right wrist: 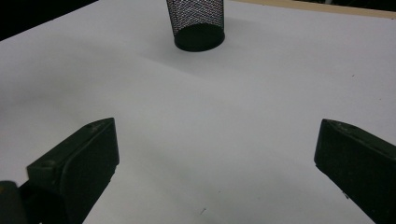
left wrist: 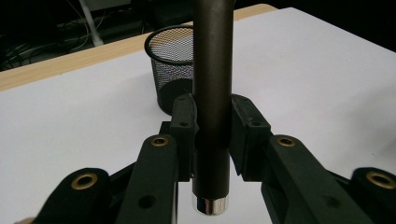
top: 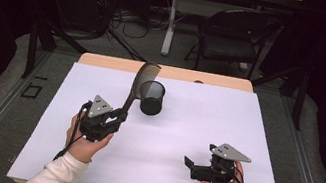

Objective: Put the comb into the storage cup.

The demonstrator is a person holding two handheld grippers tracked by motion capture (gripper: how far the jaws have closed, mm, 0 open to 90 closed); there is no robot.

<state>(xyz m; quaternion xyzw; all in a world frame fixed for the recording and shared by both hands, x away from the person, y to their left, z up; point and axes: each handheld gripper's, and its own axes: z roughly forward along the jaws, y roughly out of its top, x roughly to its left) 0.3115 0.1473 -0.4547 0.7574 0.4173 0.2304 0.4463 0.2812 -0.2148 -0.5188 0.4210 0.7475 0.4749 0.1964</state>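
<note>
We see one long dark brown plastic comb [top: 138, 84], its smooth matte handle ending in a shiny metal cap, clamped between the jaws of the left gripper [top: 119, 114] and rising upright with fine teeth along its curved top. Just beyond that gripper stands one round black wire-mesh cup [top: 152, 98], open-topped with a solid base, on the flat white sheet covering the wooden bench [top: 105, 61]. Our right gripper [top: 187, 163], jaws spread wide and holding nothing, rests well apart from the cup.
</note>
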